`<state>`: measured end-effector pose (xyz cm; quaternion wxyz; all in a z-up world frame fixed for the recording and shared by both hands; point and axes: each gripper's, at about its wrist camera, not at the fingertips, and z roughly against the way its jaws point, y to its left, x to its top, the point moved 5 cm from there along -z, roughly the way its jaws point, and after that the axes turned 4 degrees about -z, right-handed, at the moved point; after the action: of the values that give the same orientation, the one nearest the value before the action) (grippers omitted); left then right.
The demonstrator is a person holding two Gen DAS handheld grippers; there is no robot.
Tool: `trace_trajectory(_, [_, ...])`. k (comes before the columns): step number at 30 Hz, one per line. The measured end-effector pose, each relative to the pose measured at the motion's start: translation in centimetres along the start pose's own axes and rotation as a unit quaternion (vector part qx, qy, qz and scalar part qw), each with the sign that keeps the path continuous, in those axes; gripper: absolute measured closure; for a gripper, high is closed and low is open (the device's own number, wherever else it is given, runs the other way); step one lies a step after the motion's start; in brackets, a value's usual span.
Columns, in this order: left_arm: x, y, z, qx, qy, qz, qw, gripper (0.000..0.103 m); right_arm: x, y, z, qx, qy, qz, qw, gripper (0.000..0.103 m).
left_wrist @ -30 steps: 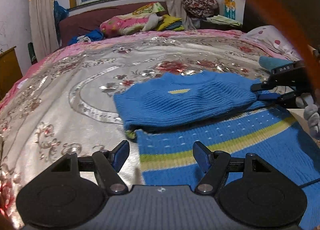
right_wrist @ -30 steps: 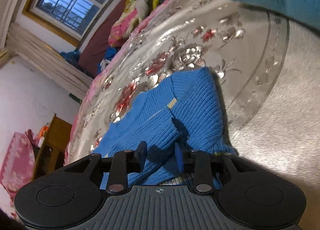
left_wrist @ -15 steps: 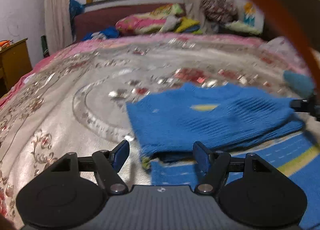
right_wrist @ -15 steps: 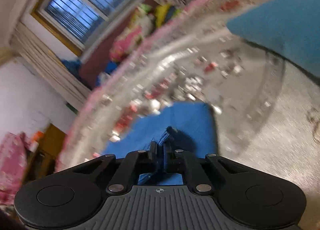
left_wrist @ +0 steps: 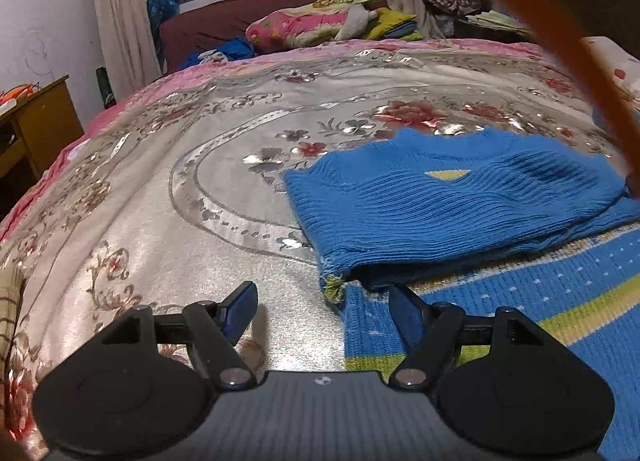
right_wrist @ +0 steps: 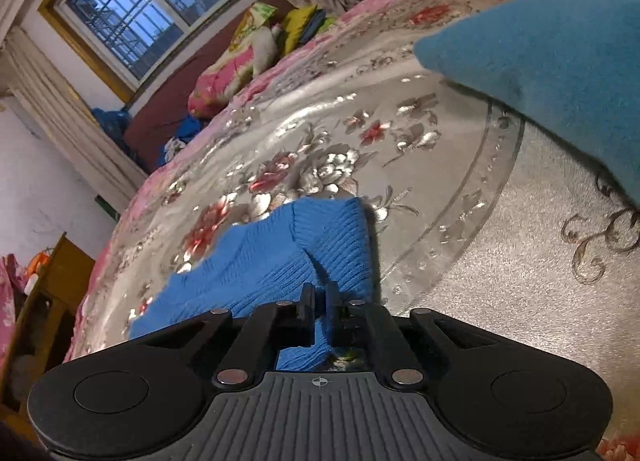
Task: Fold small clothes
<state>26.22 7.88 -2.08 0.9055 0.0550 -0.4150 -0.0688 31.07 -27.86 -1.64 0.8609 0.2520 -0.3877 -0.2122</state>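
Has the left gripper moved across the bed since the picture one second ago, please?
Yes. The left gripper has shifted leftward: the blue knitted sweater and the floral bedspread now sit further right between its open fingers.

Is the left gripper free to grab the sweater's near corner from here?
Probably yes. The left gripper is open and empty, and the sweater corner lies just ahead between its fingers, with only bare bedspread before it.

Sweater [left_wrist: 452,213] is bright blue ribbed knit with one small yellow patch, and its lower part has lime-green and yellow stripes plus white dots. Bedspread [left_wrist: 200,189] is shiny silver-beige with red flowers, pink at the edge. Teal cushion [right_wrist: 560,73] upper right.
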Motion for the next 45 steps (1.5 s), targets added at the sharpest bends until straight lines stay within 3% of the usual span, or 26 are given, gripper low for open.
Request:
trace_trajectory(5, [0.3,-0.4,0.6,0.000,-0.008,-0.013,0.9999,0.025,0.5,-0.1,1.0,0.007,-0.011,-0.009,1.000,0.092])
trace_trajectory(9, [0.8,-0.6,0.7,-0.004,-0.016,-0.010,0.9998,0.025,0.5,1.4,1.0,0.018,-0.009,0.021,1.000,0.092])
trace_trajectory(15, [2.0,-0.9,-0.3,-0.010,-0.024,-0.002,0.9997,0.025,-0.4,5.0,-1.5,0.036,0.030,0.091,0.995,0.092])
trace_trajectory(20, [1.7,-0.8,-1.8,-0.018,0.000,0.011,0.9998,0.024,-1.6,4.4,-3.8,-0.006,0.077,0.100,0.992,0.092])
trace_trajectory(25, [0.7,-0.1,-0.4,-0.023,0.006,0.023,0.9995,0.024,-1.9,4.7,-0.5,0.002,0.074,0.124,0.989,0.091])
trace_trajectory(35, [-4.1,0.9,6.9,-0.040,0.011,0.019,0.9990,0.024,-4.7,3.8,9.6,0.022,0.085,0.162,0.983,0.090])
trace_trajectory(45, [-10.4,1.7,12.0,-0.054,0.054,0.046,0.9960,0.024,-9.2,-0.1,16.2,-0.001,0.136,0.161,0.978,0.086])
